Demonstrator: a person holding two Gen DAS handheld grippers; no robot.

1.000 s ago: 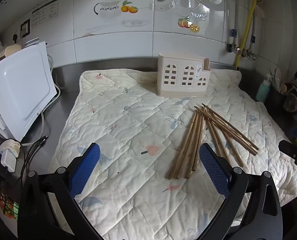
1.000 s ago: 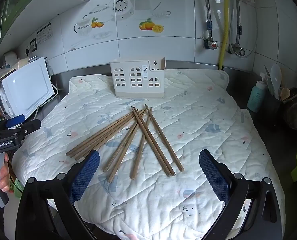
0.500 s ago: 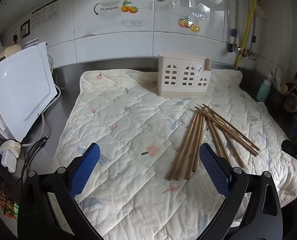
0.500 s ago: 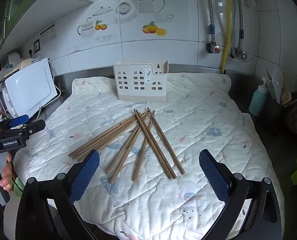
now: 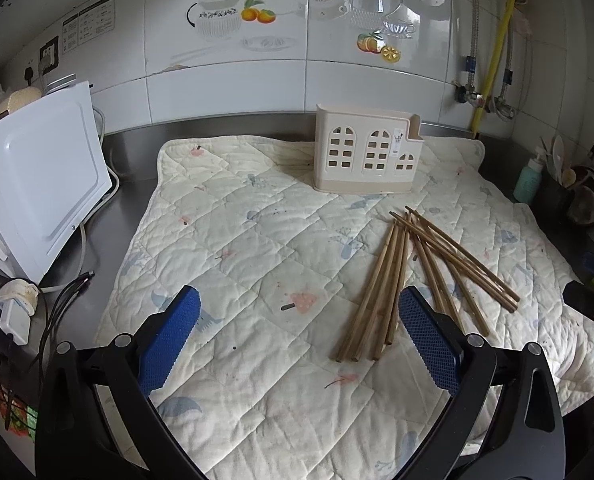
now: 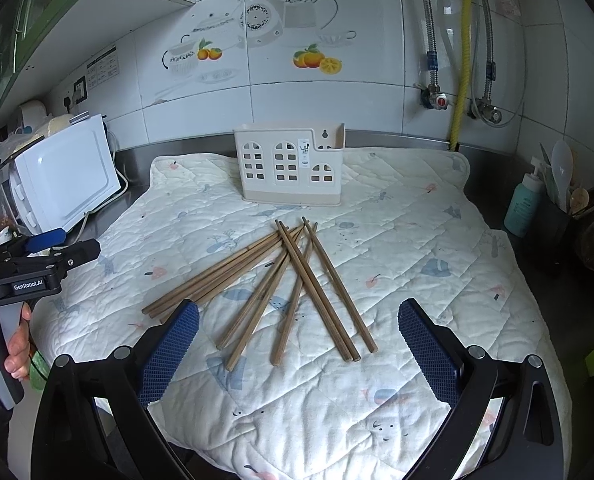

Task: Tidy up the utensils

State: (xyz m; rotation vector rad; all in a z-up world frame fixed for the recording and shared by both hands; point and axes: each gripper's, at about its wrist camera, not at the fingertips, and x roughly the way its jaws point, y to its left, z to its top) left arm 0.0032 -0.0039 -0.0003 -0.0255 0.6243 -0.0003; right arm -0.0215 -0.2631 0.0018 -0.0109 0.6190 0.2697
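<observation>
Judging from how things lie, nothing of the task is yet done. At the left edge of the steel counter (image 5: 129,196) a white boxy appliance (image 5: 37,184) is seen, with cables and a plug beside it; none of it belongs to the task.

The left gripper (image 5: 297,336) is held over the near left part of the cream quilted mat (image 5: 233,240), its blue-padded fingers (image 5: 169,340) spread wide with nothing between them. In the right wrist view it is seen again at the far left, gripped by a hand (image 6: 15,344), apart from the utensils.

Right of the mat's middle the loose brown wooden chopsticks (image 6: 281,284) are found, all lying flat: one bundle is fanned toward the near left corner, the rest are crossed over one another, their far ends meeting just before the holder. About ten can be counted, though the overlap makes the number uncertain.

At the far edge of the mat the beige plastic utensil holder with arched window cut-outs (image 6: 289,168) is stood upright, and no utensil is seen rising from it.

The right gripper (image 6: 297,336) is held over the near edge, its fingers (image 6: 429,344) likewise wide and empty, the crossed sticks lying ahead of it. Every chopstick is still to be gathered and stood in the holder.
</observation>
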